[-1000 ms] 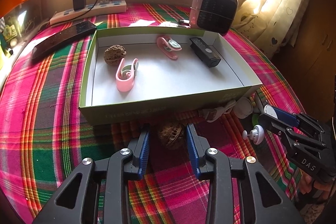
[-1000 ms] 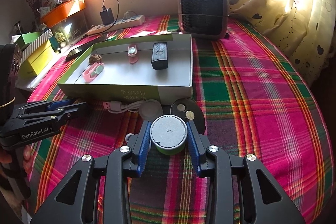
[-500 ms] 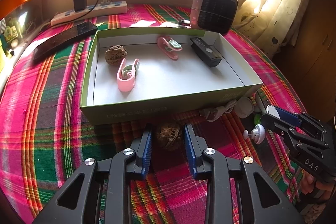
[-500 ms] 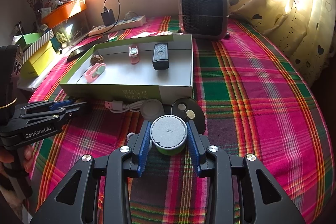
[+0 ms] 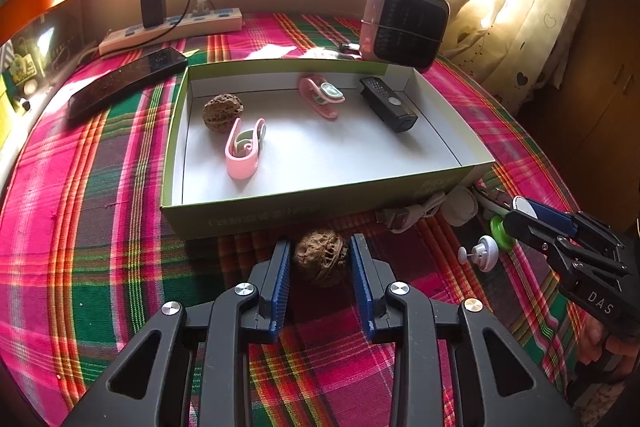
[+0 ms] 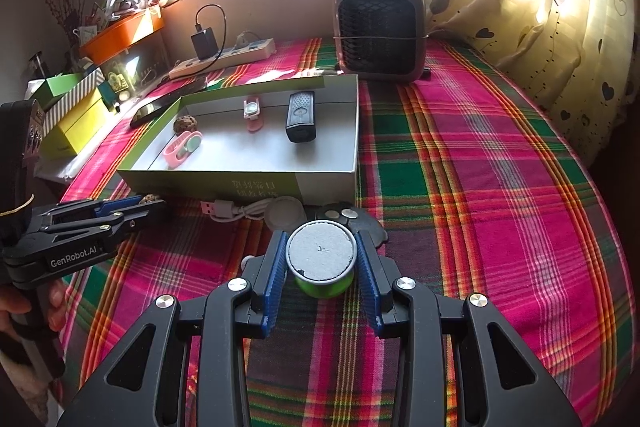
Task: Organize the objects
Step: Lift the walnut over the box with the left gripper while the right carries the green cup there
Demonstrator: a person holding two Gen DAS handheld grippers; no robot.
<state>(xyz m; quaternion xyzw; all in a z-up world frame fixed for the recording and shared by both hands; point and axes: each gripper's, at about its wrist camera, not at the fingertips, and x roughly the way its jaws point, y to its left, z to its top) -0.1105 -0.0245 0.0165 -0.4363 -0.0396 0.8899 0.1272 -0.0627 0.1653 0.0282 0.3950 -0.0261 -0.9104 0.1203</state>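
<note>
Left gripper (image 5: 320, 259) straddles walnut (image 5: 320, 258) beside box (image 5: 256, 215).

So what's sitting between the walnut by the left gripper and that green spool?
In the left wrist view, a white USB cable, a white round puck and a small white knob lie between walnut and green spool.

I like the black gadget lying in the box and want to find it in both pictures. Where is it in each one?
Left wrist view: the black gadget lies in the far right part of the box.
Right wrist view: the black gadget lies right of middle, near the far wall of the box.
Shared landmark: the heater stands behind the box.
</note>
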